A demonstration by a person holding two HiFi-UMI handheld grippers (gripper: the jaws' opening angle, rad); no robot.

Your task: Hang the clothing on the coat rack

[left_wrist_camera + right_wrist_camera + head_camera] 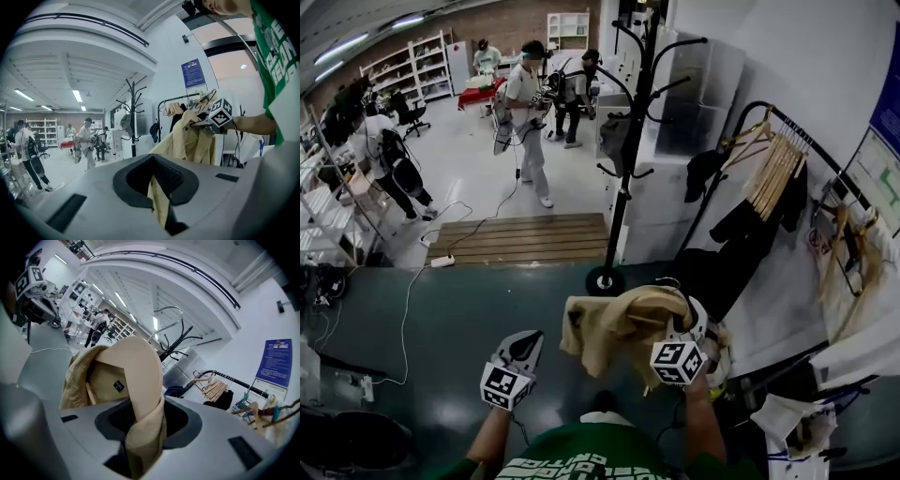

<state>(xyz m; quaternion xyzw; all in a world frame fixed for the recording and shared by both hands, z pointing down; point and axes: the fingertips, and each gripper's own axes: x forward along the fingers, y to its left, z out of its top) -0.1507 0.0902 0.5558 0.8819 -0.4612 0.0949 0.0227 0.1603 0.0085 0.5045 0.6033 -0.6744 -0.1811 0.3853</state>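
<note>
Nearest: left gripper clamped on jacket edge, right gripper clamped on collar. Jacket hung short of coat rack, below hooks. Judged need: raise collar over free hook, edge slack.

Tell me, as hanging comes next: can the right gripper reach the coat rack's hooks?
Probably, after stepping closer: only bare floor separates the right gripper, holding the jacket, from the coat rack.
</note>
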